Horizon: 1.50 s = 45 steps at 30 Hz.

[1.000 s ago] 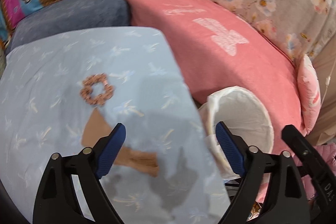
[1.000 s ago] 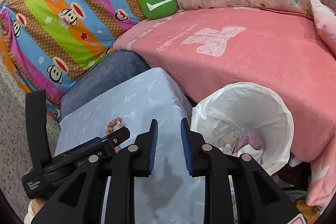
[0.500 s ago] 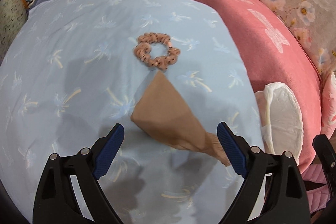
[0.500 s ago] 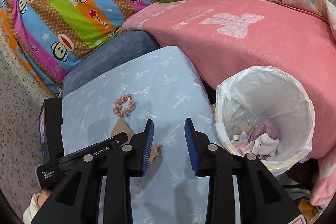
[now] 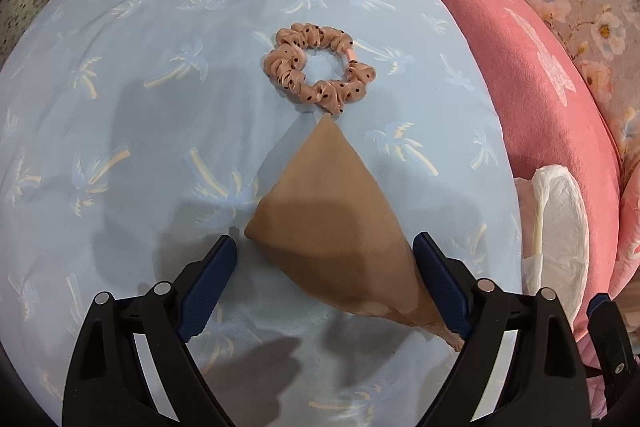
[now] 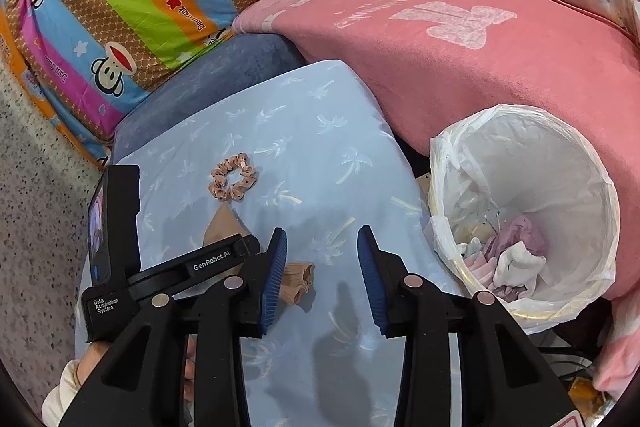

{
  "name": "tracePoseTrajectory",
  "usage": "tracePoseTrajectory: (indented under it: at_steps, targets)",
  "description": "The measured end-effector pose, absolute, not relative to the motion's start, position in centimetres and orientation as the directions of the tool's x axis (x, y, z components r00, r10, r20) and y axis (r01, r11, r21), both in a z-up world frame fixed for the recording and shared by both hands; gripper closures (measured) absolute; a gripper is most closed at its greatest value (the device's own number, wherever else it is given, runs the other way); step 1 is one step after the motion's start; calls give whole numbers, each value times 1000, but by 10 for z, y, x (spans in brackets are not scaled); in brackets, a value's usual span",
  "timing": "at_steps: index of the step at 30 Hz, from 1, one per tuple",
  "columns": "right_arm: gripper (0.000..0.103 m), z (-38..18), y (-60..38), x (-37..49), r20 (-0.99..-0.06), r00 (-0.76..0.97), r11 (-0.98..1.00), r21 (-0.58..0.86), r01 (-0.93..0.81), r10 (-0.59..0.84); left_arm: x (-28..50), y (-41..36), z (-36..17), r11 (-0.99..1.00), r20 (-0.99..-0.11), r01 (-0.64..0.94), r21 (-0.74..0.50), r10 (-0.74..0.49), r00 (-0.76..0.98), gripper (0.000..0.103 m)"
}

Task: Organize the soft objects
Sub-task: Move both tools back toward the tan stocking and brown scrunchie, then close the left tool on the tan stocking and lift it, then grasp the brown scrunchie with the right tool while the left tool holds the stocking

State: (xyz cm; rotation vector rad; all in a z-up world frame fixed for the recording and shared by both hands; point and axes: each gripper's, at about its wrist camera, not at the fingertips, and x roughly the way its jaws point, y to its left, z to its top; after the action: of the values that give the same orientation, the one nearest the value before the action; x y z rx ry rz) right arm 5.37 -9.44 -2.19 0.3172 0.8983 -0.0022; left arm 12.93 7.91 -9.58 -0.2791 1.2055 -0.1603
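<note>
While the left claw (image 5: 324, 263) is being held wide, closing slightly, the stocking (image 5: 332, 223) is lying unpinched between its pads, the scrunchie (image 5: 320, 67) just beyond. While the right claw (image 6: 322, 271) is being opened, empty, the stocking's cuff (image 6: 298, 281) is lying beside its left pad, the bin (image 6: 520, 211) to its right.

The tan stocking (image 5: 340, 227) at the lower centre looks like thin, smooth, matt knit, and the spotted scrunchie (image 5: 318, 67) above it is gathered, faintly shiny cloth. Both lie on a matt light-blue printed cloth (image 5: 140, 107). At the right, the bin liner (image 6: 520, 155) is thin, crinkled, glossy white plastic beside a fuzzy pink blanket (image 6: 480, 67).
</note>
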Motion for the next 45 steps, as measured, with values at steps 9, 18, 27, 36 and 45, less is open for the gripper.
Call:
tracePoseTrajectory:
  at_steps: [9, 18, 27, 36, 45]
  targets:
    - [66, -30, -70, 69, -785, 599, 959, 264, 97, 156, 131, 101, -94, 955, -892, -3, -296, -276, 357, 78]
    - [66, -40, -27, 105, -800, 570, 968, 251, 29, 190, 135, 135, -72, 959, -864, -8, -283, -252, 435, 85]
    - [66, -56, 11, 167, -808, 554, 969, 246, 9, 200, 163, 161, -54, 980, -839, -24, -197, -156, 521, 85]
    - [66, -79, 26, 223, -829, 536, 977, 211, 36, 159, 189, 172, -50, 987, -831, -7, -163, -133, 540, 85]
    - [76, -113, 24, 242, -869, 479, 981, 181, 74, 124, 202, 163, -58, 984, -839, 18, -175, -159, 521, 85]
